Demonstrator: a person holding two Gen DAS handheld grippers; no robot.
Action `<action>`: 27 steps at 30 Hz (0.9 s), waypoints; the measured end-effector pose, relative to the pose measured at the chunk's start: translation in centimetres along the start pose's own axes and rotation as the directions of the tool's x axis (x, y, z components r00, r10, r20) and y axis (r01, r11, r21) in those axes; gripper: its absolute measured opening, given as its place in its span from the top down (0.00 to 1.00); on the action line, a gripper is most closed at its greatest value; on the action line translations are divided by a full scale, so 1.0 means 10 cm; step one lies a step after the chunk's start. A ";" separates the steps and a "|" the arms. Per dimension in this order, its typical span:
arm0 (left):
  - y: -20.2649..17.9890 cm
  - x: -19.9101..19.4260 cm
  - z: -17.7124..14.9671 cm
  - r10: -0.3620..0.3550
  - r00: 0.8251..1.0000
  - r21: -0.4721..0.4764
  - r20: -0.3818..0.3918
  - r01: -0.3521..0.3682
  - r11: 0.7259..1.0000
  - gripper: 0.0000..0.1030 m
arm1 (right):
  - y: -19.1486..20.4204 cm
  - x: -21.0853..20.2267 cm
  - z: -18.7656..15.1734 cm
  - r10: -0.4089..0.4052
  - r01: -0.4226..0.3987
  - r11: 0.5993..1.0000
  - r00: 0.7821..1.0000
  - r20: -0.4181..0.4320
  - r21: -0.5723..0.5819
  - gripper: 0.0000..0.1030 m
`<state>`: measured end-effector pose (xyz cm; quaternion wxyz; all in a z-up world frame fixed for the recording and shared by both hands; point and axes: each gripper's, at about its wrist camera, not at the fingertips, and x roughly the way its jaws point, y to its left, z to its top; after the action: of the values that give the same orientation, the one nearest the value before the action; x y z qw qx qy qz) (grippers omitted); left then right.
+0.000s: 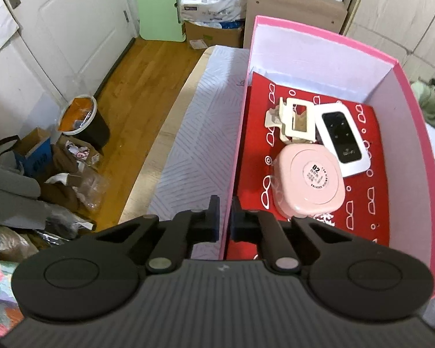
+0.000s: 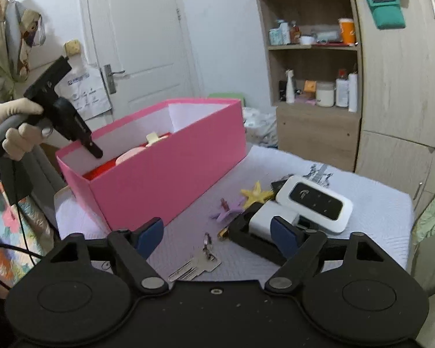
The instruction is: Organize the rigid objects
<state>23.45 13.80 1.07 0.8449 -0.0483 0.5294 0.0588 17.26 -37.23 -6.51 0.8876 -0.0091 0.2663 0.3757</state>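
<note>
Pink box (image 2: 171, 156) stands steadied on the bed, its near wall pinched by the left gripper (image 1: 223, 217), while the right gripper (image 2: 217, 232) gapes wide beside it above a key (image 2: 197, 266), seemingly next to go in.

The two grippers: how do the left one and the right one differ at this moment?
The left gripper is shut on the pink box's wall; the right gripper is open and holds nothing. The left one is at the box; the right one is above the key on the bed. Both have blue pads.
</note>
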 end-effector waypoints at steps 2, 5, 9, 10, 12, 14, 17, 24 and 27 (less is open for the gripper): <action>0.02 0.00 -0.02 -0.014 1.000 -0.022 0.009 0.015 1.000 0.95 | -0.04 0.07 -0.02 0.015 -0.014 1.000 0.999 -0.035 0.028 0.30; 0.00 -0.01 -0.04 -0.008 1.000 -0.037 0.019 0.008 0.999 0.95 | -0.05 0.14 -0.04 0.021 -0.018 0.999 0.997 -0.074 0.035 0.37; -0.02 -0.02 -0.08 -0.007 0.998 -0.016 0.056 0.008 1.000 0.95 | -0.03 0.23 -0.05 0.056 -0.050 0.998 0.990 -0.128 0.049 0.41; -0.01 -0.02 -0.08 -0.012 0.998 -0.014 0.057 0.013 1.000 0.95 | -0.02 0.26 -0.05 0.051 -0.042 0.997 0.989 -0.139 0.069 0.41; 0.00 -0.01 -0.08 -0.021 0.998 0.006 0.058 0.021 1.000 0.96 | 0.00 0.33 -0.05 0.041 -0.026 0.995 0.988 -0.149 0.100 0.41; -0.01 -0.01 -0.09 -0.025 0.997 0.040 0.072 0.022 0.999 0.96 | 0.06 0.40 -0.08 0.019 -0.004 0.995 0.989 -0.148 0.102 0.41; -0.02 0.00 -0.15 -0.039 0.994 0.082 0.102 0.031 0.996 0.97 | 0.19 0.52 -0.13 -0.019 0.028 0.998 0.989 -0.144 0.061 0.42; 0.01 0.07 -0.22 -0.080 0.990 0.155 0.119 0.061 0.986 0.97 | 0.21 0.59 -0.23 -0.111 0.116 0.989 0.992 -0.060 0.090 0.96; -0.01 0.06 -0.22 -0.084 0.989 0.204 0.119 0.058 0.977 0.97 | 0.14 0.50 -0.18 -0.093 0.097 0.980 0.995 -0.030 0.175 0.96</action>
<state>21.78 13.45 -0.40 0.8791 0.0217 0.4757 -0.0221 18.39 -33.35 -10.15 0.8990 0.0527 0.3072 0.3077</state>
